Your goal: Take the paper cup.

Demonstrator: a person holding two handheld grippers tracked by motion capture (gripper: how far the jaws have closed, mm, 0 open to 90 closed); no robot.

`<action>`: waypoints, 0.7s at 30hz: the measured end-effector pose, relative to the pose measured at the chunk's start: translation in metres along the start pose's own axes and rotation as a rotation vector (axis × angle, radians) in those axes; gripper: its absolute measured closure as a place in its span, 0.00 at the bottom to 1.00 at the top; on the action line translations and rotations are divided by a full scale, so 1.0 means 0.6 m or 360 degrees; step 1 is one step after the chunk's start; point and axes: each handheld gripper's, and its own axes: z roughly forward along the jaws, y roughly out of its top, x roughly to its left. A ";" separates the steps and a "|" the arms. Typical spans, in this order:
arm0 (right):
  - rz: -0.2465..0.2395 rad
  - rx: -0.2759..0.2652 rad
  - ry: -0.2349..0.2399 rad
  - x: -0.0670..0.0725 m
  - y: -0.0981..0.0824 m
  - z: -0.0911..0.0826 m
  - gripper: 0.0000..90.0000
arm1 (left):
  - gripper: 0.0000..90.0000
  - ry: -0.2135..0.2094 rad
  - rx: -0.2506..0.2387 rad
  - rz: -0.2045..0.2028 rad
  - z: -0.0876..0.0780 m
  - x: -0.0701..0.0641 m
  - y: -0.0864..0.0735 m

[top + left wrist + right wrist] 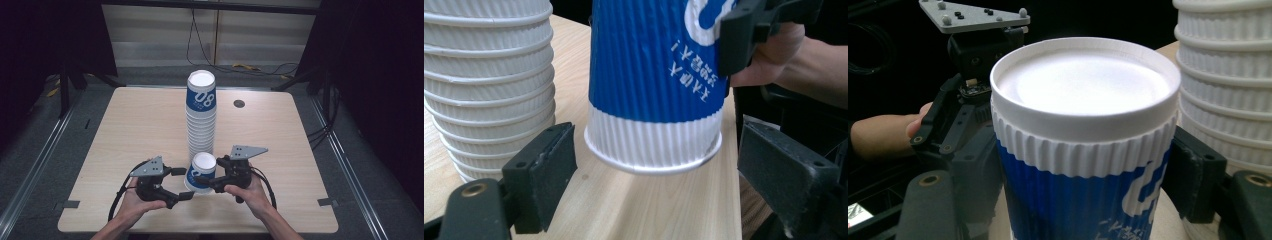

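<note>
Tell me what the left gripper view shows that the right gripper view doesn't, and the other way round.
Left gripper view alone: the single cup's open rim tilted above the wooden table, the white print on its blue band, and the left gripper with its fingers spread wide of the cup. Right gripper view alone: the cup's white base facing up, the grey plate on the other gripper, and the right gripper's fingers pressed against the cup's sides. Both share: that upside-down cup and the tall cup stack beside it.

High view overhead, far; gripper views close, facing; share cup (654,85).
</note>
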 end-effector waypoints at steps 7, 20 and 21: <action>0.0039 -0.0023 0.0052 0.002 -0.001 0.008 0.31 | 0.17 -0.0015 0.0019 0.0004 0.009 -0.001 -0.001; 0.0004 0.0000 0.0052 0.017 -0.002 0.020 0.31 | 0.15 -0.0045 0.0009 0.0003 0.022 -0.004 -0.002; 0.0000 0.0002 0.0053 0.018 -0.003 0.021 0.31 | 0.14 -0.0044 0.0008 -0.0009 0.023 -0.004 -0.002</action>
